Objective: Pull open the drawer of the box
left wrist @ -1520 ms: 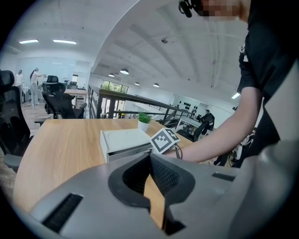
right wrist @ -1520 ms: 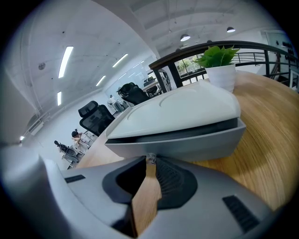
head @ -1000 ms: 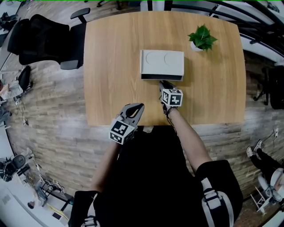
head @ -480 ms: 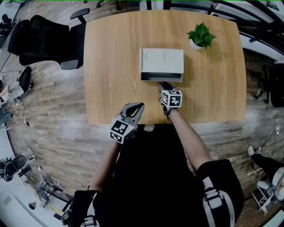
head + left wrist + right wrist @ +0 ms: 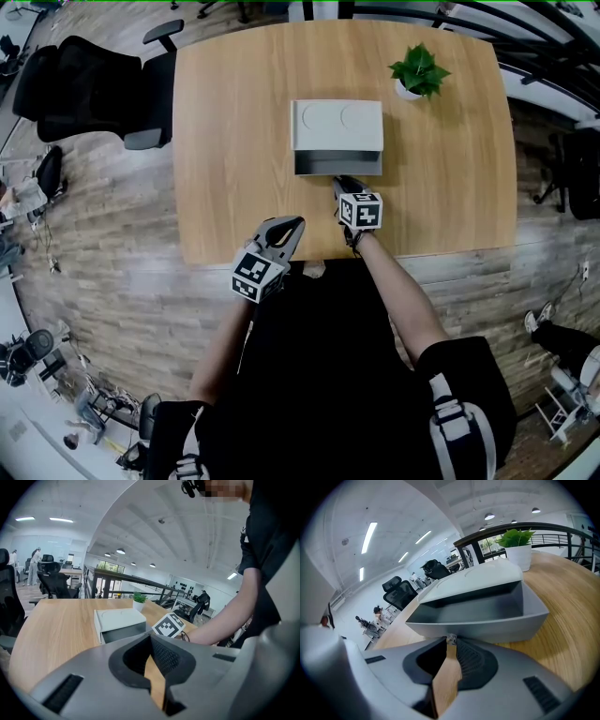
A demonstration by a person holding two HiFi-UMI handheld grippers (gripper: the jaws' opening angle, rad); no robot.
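Plainly the table (image 5: 234,141) sets the line of the pull: its near edge runs across in front of the person, and the box (image 5: 337,125) sits square to that edge, out in the middle, with a plant (image 5: 419,71) just beyond its far right corner. The drawer (image 5: 337,167) juts a little from the box's near face, its long side parallel to the table edge, so it can only travel straight back toward the person.

The right gripper (image 5: 340,181) is the one on the job. It points at the middle of the drawer front, jaws drawn close on the small clear knob (image 5: 451,640) there. As I judge it, the coming move is a straight draw toward the body, with no swing to either side.

The left gripper (image 5: 289,227) hovers at the near edge, well apart from the box, tips together and holding nothing.
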